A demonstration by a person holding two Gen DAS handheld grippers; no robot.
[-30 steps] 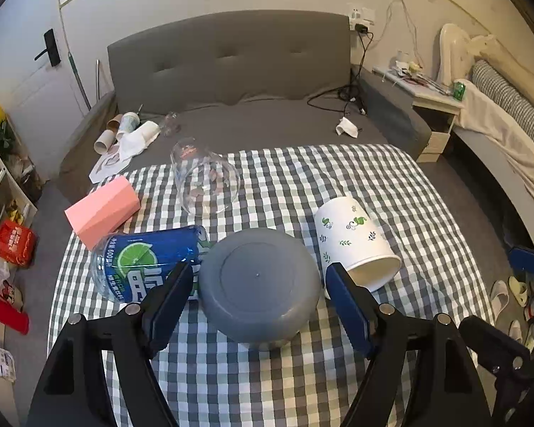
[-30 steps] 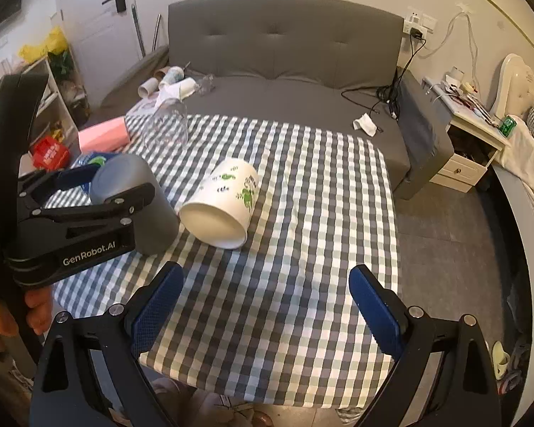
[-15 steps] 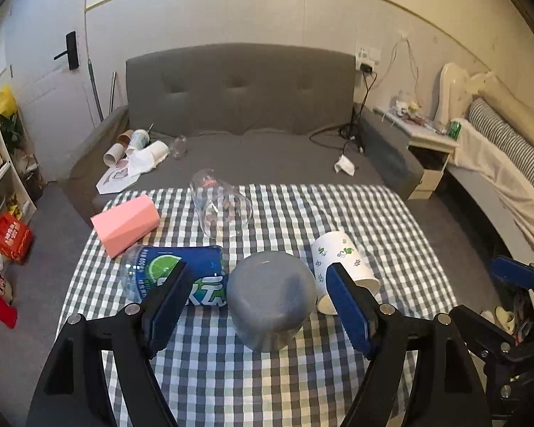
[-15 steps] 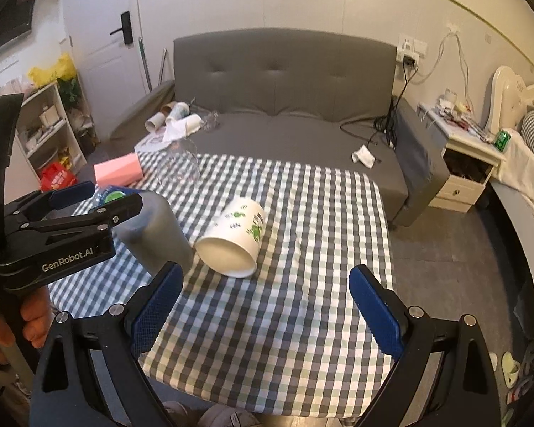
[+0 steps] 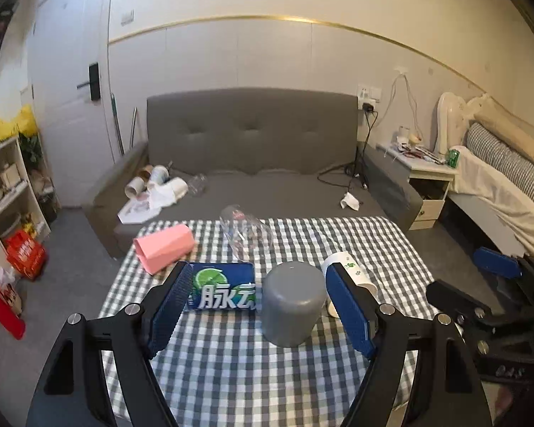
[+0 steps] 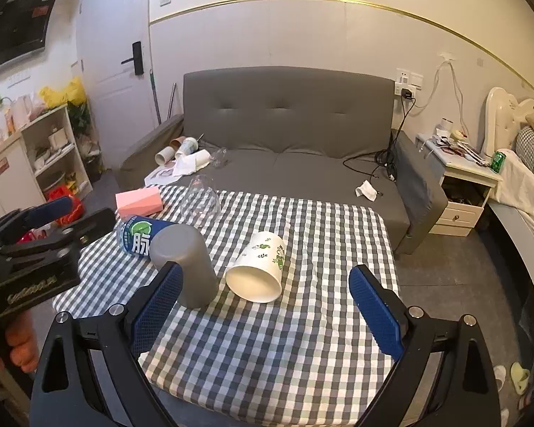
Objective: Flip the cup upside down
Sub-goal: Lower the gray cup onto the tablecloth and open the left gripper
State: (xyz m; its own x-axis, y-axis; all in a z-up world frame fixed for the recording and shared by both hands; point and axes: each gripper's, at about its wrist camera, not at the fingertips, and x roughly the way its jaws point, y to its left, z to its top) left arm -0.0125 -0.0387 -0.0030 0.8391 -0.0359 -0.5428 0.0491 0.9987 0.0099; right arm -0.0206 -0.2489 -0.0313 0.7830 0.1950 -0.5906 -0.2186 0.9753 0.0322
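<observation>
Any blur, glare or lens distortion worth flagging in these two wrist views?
Left wrist: softer, slightly motion-blurred, with dim, warm light; the gold wall trim bows under the fisheye. Right wrist: sharper and brighter; the grey cup casts only a soft shadow; the left tool at the frame edge looks smeared. No strong glare in either.

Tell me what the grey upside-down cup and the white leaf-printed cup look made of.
Grey upside-down cup: probably matte plastic, with an even, dull, seamless surface. White leaf-printed cup lying on its side: likely paper, with a thin rim and printed wall, though ceramic isn't excluded.
</observation>
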